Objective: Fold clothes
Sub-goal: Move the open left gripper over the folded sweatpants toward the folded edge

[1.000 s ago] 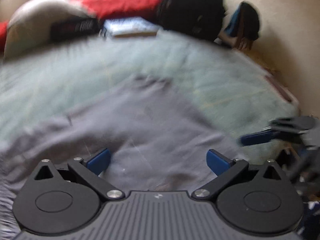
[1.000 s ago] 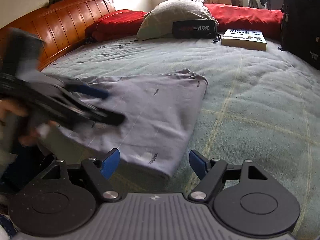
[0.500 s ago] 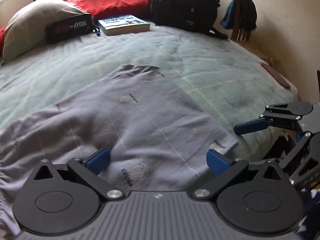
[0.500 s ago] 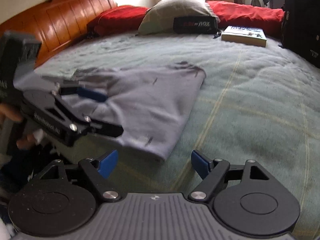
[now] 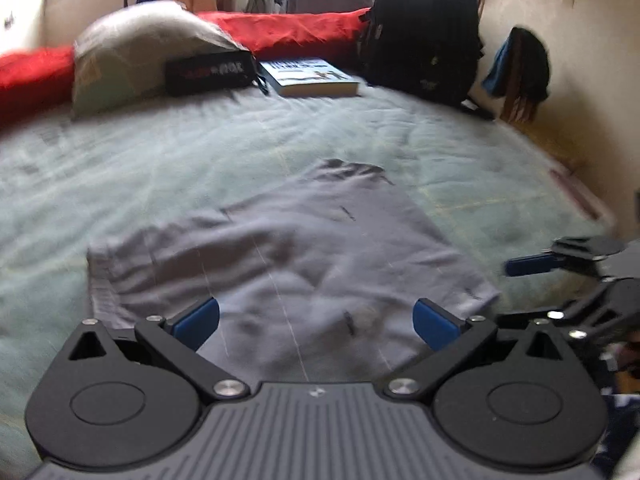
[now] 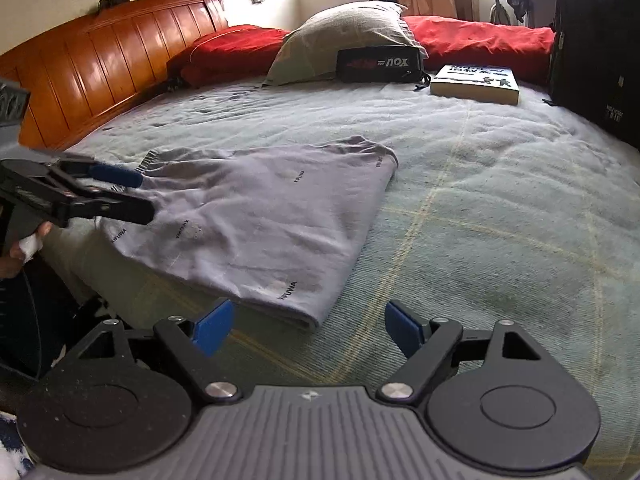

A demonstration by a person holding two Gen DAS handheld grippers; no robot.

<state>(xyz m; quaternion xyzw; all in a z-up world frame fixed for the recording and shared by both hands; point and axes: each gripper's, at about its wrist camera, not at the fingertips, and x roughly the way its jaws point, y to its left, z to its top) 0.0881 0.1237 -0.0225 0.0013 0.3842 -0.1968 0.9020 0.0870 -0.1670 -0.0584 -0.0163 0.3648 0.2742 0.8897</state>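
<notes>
Right now my right hand-held gripper [image 6: 308, 326] hangs low over the near edge of the bed [image 6: 500, 208], its jaws opening wide with nothing between them; only the green checked blanket shows in the gap, and the folded corner of the grey T-shirt [image 6: 256, 224] lies just ahead of my left blue pad. My left hand-held gripper [image 5: 316, 320] hovers over the shirt's near hem, released as well, its blue pads spread apart and gripping nothing. From the right wrist view I see that left hand-held gripper at the left side, held by my hand [image 6: 24, 248], its fingers reaching over the shirt's left edge. The shirt itself lies flat on the blanket, folded into a rough oblong with small printed words on it, and runs away from me toward the middle of the bed. Well beyond it a book [image 6: 476, 84] and a black pouch [image 6: 380, 64] rest near a grey pillow [image 6: 344, 40], with red bedding [image 6: 480, 40] behind. A black backpack [image 5: 420, 32] stands at the far right, and a wooden headboard [image 6: 100, 64] runs along the left.
</notes>
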